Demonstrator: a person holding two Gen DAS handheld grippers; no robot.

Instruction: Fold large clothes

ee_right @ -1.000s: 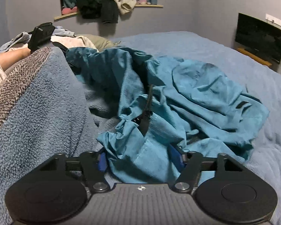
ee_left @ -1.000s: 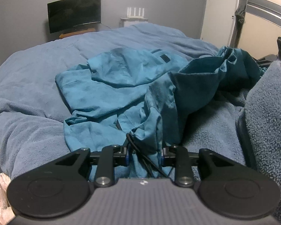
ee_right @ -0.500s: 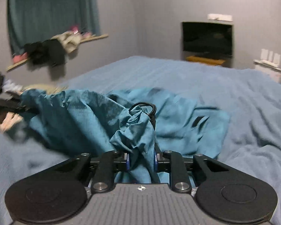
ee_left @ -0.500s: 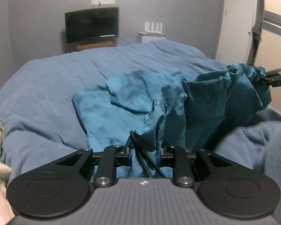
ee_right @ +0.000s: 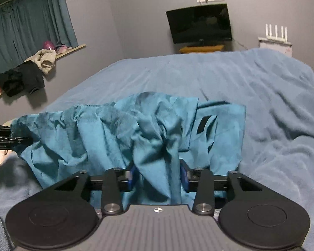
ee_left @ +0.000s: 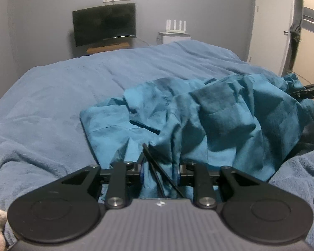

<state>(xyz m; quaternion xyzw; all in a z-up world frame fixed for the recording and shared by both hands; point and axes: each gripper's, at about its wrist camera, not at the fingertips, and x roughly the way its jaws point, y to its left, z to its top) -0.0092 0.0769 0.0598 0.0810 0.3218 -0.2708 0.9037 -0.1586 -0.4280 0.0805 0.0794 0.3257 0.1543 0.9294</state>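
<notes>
A large teal garment (ee_left: pixel 209 117) with a black drawstring (ee_left: pixel 157 169) is lifted off the blue bed and hangs crumpled between both grippers. My left gripper (ee_left: pixel 160 165) is shut on one bunched edge of it, next to the drawstring. My right gripper (ee_right: pixel 157 167) is shut on another bunched edge of the garment (ee_right: pixel 140 129). The right gripper's tip shows at the right edge of the left wrist view (ee_left: pixel 309 91); the left gripper's tip shows at the left edge of the right wrist view (ee_right: pixel 2 140). The garment's far part rests on the bed.
The blue fleece bedspread (ee_left: pixel 62 96) fills the scene. A dark monitor (ee_left: pixel 104 24) and a white router (ee_left: pixel 175 26) stand beyond the bed's far end. A shelf with piled clothes (ee_right: pixel 29 73) and teal curtains (ee_right: pixel 21 33) line the left wall.
Both grippers have risen and spread apart, lifting the garment's near edge off the bed and stretching it between them. The views have swung toward the monitor wall.
</notes>
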